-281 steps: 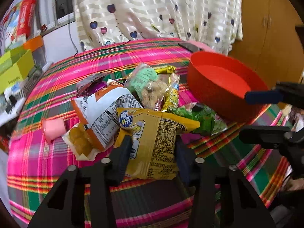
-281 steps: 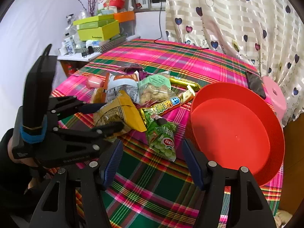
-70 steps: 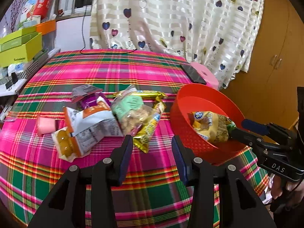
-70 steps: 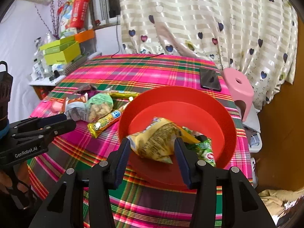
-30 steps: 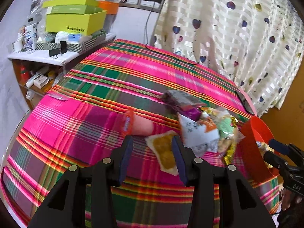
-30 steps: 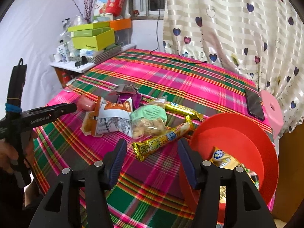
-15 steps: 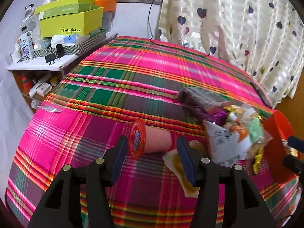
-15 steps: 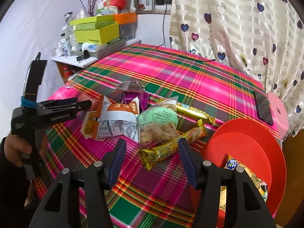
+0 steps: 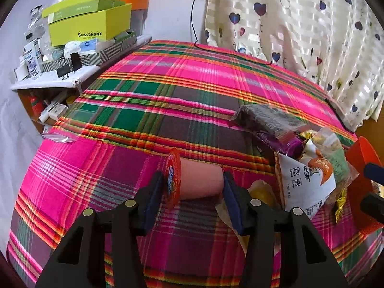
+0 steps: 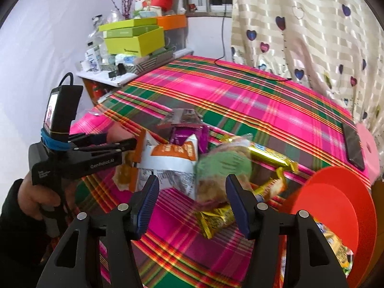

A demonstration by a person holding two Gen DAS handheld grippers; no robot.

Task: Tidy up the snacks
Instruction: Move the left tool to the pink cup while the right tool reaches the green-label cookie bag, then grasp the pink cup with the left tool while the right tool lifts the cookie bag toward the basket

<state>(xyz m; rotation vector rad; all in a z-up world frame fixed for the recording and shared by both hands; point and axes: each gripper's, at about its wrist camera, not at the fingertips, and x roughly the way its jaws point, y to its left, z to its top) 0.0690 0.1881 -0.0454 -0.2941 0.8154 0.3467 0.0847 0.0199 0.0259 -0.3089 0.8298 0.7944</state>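
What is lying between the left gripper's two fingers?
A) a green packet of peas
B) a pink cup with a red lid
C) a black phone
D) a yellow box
B: the pink cup lies on its side between the left gripper fingers.

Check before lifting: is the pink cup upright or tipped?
Tipped. The pink cup lies sideways on the tablecloth, its lid facing left.

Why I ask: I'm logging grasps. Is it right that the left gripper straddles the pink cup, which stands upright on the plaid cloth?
Not quite. The left gripper does straddle the pink cup, but the cup lies on its side on the plaid cloth, lid facing left. The left wrist view shows it.
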